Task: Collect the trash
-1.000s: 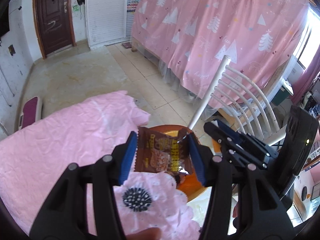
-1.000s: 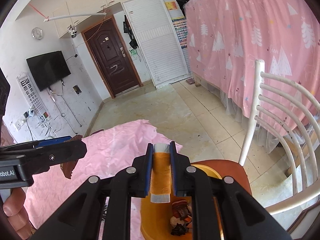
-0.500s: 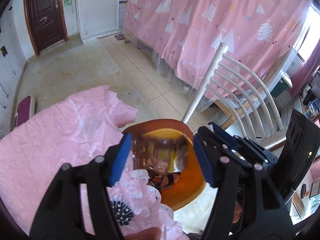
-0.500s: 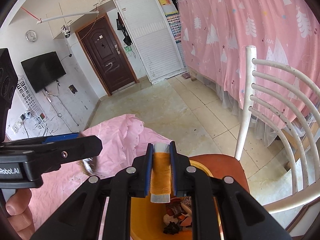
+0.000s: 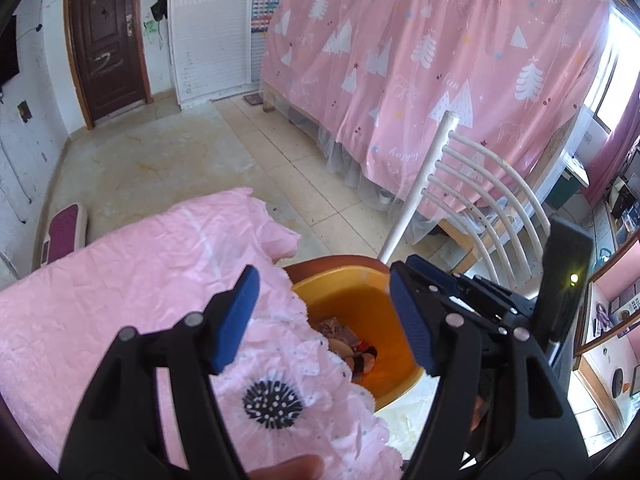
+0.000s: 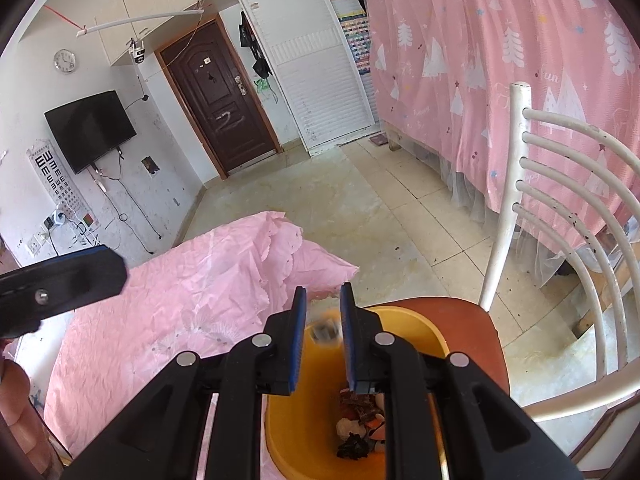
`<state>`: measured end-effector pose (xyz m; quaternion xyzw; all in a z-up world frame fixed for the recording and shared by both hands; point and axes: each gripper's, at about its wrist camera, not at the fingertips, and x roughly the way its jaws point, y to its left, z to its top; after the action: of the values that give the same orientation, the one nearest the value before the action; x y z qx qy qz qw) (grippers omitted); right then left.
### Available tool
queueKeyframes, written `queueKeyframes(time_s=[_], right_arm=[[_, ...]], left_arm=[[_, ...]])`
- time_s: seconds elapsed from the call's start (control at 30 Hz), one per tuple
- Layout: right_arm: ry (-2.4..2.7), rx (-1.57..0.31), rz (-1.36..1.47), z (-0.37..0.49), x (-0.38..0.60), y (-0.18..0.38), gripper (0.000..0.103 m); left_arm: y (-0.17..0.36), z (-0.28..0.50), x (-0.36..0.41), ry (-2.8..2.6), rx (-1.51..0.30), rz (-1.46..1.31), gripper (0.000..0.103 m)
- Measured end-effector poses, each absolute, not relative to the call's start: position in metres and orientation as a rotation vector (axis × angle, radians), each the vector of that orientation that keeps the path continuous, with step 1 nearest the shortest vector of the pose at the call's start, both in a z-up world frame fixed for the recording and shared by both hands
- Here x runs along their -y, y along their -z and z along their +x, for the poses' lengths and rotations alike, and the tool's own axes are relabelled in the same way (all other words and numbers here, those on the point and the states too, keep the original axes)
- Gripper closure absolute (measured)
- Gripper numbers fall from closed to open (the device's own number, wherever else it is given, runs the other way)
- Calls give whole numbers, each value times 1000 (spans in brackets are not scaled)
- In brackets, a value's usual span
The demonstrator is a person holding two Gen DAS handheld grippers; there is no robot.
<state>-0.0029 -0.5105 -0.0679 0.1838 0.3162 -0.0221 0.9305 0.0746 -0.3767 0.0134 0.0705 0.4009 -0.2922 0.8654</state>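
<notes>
**A:** Nearest entries?

**B:** Left gripper (image 5: 322, 280), one. Its fingers have just been opening and stand wide with nothing between them, right above the bin. Right gripper (image 6: 323, 292), one. Its fingers are pinched narrow at the bin's rim, seemingly to steady it.

**A:** And the trash?

**B:** Trash (image 5: 352, 344), a small heap, too tangled to count. It lies inside the orange bin (image 5: 360, 300), one, which sits on the chair (image 5: 480, 184), one, just beside the pink-clothed table (image 5: 140, 272), one.

**A:** Farthest?

**B:** Door (image 5: 108, 48), one.
</notes>
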Motion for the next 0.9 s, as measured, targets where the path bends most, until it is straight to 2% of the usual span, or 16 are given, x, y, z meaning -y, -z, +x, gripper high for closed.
queueKeyframes(time_s=[0.17,0.27,0.33,0.4,0.47,0.6,0.7,0.9], right_arm=[[41,-647,354,-2,496,62,95],[50,-652,332,-2,485,61,90],[56,-650,322,-3,478,59,75],[51,-636,315,-6,469,55,44],[42,-609,308,-10,458,47,33],[5,-575,277,-15,429,34,28],[-24,-566,244,-15,404,29,22],[-76,-552,193,-14,355,18,16]], left_arm=[[-22,66,345,577,-796,115,33],[-25,61,324,546,-773,97,30],[-27,58,307,513,-749,85,29],[-28,55,292,489,-732,72,28],[-28,51,276,466,-719,60,27],[-29,46,246,424,-697,28,26],[-29,37,225,374,-661,31,21],[-30,20,183,325,-629,14,16]])
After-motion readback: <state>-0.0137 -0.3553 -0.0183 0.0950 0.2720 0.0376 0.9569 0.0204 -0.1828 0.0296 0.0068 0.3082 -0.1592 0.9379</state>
